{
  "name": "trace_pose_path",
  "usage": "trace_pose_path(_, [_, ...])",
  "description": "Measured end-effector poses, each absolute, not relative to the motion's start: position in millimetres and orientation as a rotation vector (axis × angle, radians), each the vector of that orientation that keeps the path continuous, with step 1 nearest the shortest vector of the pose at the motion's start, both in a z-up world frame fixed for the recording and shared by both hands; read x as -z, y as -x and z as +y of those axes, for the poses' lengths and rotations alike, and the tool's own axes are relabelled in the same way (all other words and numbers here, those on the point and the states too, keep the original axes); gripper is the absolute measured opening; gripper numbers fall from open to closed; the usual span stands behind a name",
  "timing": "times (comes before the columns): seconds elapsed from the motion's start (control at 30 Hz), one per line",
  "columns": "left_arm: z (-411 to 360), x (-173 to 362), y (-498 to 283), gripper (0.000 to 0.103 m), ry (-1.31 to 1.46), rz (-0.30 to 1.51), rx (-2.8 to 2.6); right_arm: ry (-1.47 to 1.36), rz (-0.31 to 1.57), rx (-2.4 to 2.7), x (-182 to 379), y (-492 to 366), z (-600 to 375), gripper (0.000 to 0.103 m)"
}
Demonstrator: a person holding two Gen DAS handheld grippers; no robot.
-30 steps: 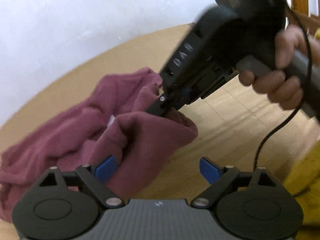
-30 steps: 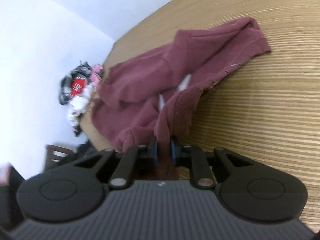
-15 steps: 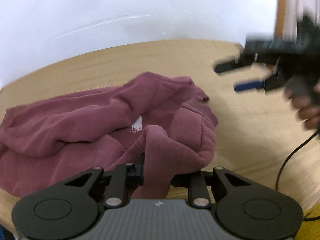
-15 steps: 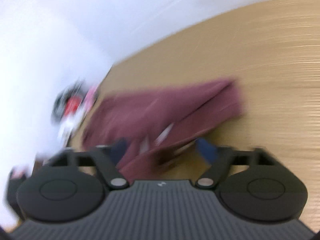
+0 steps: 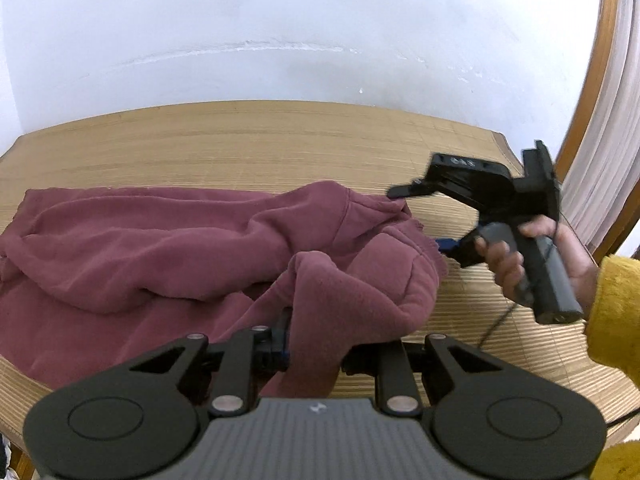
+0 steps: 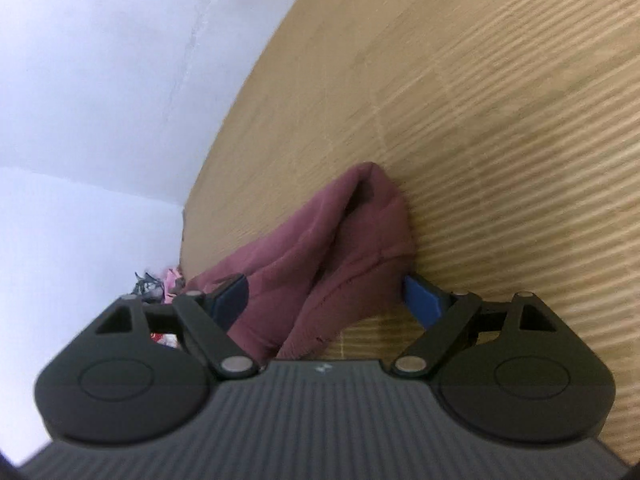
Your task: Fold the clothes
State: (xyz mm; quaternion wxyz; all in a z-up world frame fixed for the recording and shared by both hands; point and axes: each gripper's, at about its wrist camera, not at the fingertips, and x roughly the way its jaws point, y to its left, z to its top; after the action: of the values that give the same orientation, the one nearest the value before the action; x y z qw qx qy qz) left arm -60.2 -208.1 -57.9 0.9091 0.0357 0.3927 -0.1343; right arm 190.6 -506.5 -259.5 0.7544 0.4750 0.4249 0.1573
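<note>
While the maroon hoodie [image 5: 168, 248] lies crumpled on the woven mat [image 5: 248, 140]:
Left gripper [image 5: 316, 356]: jaws clamped on a raised fold.
Right gripper [image 6: 324, 300]: jaws spread wide, straddling the hoodie's end.

a plain white wall [image 5: 280, 32] rises behind the woven bamboo mat surface [image 5: 240, 144]; pale curtains [image 5: 600, 152] hang beside a wooden frame [image 5: 596, 60].

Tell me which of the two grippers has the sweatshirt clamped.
The left gripper: its fingers are shut on a fold of the maroon sweatshirt. The right gripper is wide open around the fabric.
</note>
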Motion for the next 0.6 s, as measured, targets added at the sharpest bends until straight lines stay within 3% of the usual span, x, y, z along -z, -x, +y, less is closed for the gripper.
trace_pose_path(0.37, [-209, 57, 65, 0.023, -0.060, 0.813, 0.271, -1.374, 1.020, -0.283, 280, -169, -508, 0.088])
trace_pose_path(0.6, [-212, 59, 63, 0.023, -0.066, 0.825, 0.281, -1.414, 0.898, -0.258, 279, -184, -502, 0.087])
